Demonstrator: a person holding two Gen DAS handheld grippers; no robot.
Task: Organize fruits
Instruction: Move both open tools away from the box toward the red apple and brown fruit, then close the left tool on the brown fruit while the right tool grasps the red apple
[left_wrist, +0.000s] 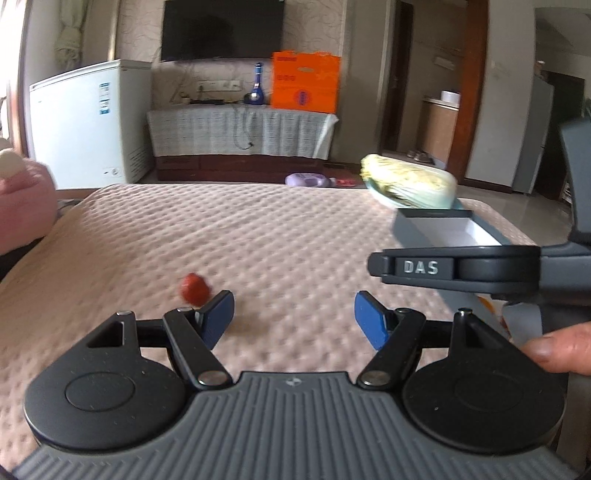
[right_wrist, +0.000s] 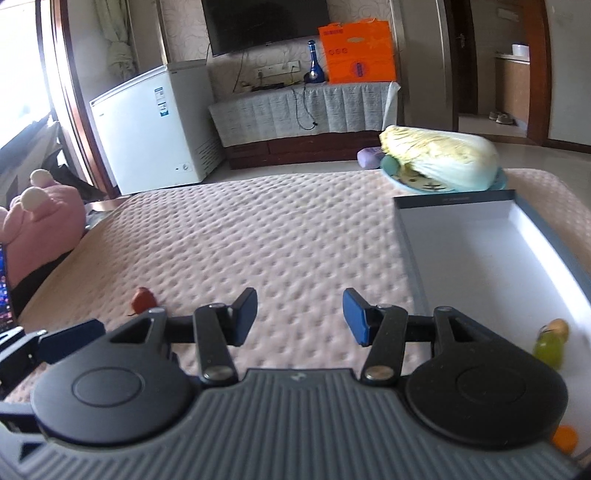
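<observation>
the small red fruit (left_wrist: 194, 288) looked light and soft — best pinched gently across its middle — both tools, left (left_wrist: 293, 316) and right (right_wrist: 300, 315), spread and empty.

Fruit (right_wrist: 143, 300) left on bedspread (right_wrist: 258, 229), box (right_wrist: 402, 236) right, cabbage (right_wrist: 443, 158) behind

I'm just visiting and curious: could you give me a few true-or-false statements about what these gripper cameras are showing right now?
1. The left gripper is holding the small red fruit. False: its fingers are open and the fruit lies on the bedspread just ahead of its left finger.
2. A cabbage lies on a plate beyond the box. True.
3. The box is packed full of fruit. False: it is mostly bare white inside, with a green fruit near its close end.
4. The right gripper is open and holds nothing. True.
5. A pink plush toy sits at the left edge of the bed. True.
</observation>
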